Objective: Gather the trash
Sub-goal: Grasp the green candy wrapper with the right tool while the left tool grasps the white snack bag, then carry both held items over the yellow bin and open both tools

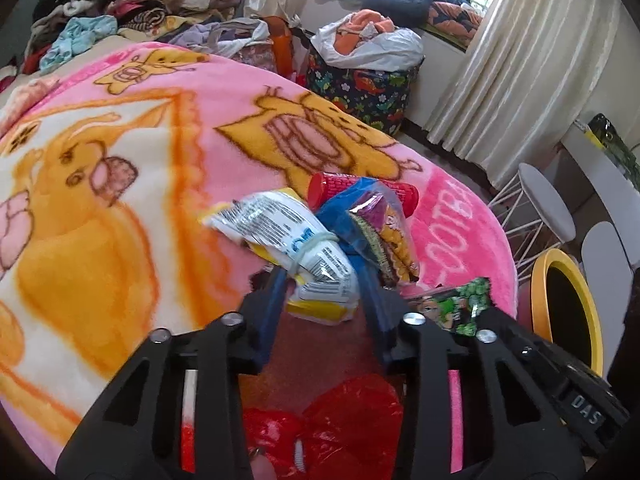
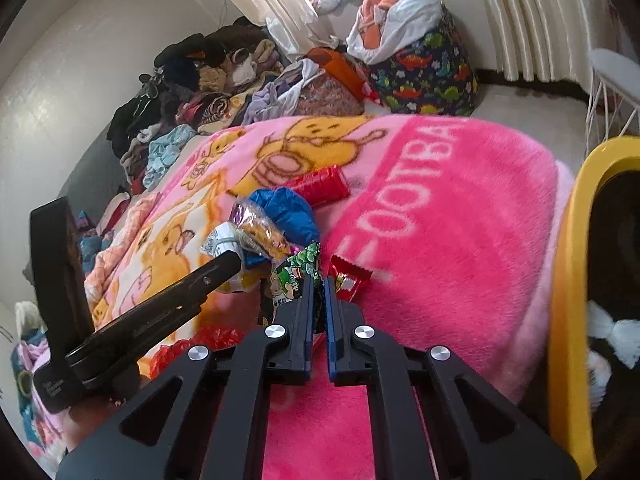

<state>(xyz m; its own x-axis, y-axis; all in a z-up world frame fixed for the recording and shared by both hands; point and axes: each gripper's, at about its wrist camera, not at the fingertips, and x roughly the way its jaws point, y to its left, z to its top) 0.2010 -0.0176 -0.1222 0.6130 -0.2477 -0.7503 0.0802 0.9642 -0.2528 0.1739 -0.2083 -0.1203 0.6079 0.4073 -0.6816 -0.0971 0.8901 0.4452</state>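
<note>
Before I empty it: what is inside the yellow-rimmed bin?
Inside the yellow-rimmed bin, white crumpled scraps show against the dark interior; anything lower is hidden by the rim.

Yellow bin (image 2: 568, 280) cut off rightward.

On my right wrist view the pink blanket (image 2: 460, 216) carries big pale letters reading "FOOTBA", cut off at the top edge of the fold. From the left wrist I read only "OOTB" of that word on the blanket (image 1: 456, 220), and "DAS" in white on the black body of the other gripper (image 1: 588, 416). The print on the white snack wrapper (image 1: 280, 224) is too blurred for me to read.
</note>
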